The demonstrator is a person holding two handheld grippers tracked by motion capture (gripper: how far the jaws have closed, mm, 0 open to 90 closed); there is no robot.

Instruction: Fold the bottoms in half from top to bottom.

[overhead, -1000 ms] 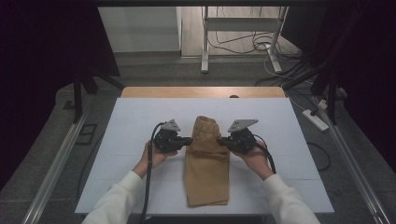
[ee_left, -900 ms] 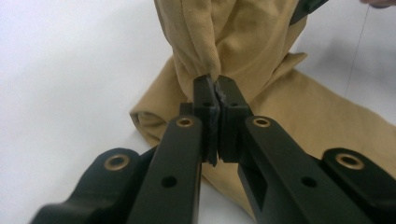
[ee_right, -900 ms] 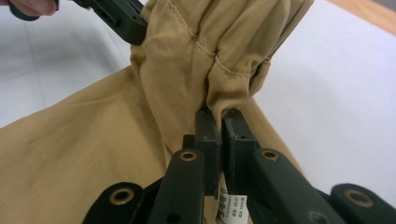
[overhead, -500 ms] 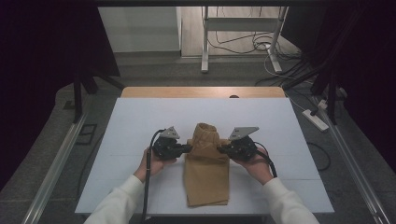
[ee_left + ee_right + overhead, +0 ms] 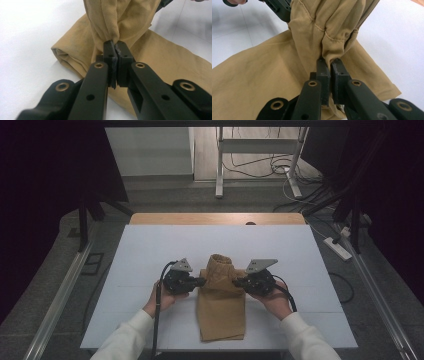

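Loads of open tabletop [image 5: 150,255] on the far side and out to both sides, nothing sitting there, so a hand can slide through easy. The only thing in the way is the tan cloth [image 5: 221,312] running down the middle to the near edge, bunched up at its far end.

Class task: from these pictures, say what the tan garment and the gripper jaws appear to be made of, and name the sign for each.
Tan garment: probably woven cotton twill, matte; a fine weave, stitched seams and soft folds show. Left gripper and right gripper jaws: black rigid plastic or coated metal, slightly glossy, with brass-coloured rivets; the look leaves it open.
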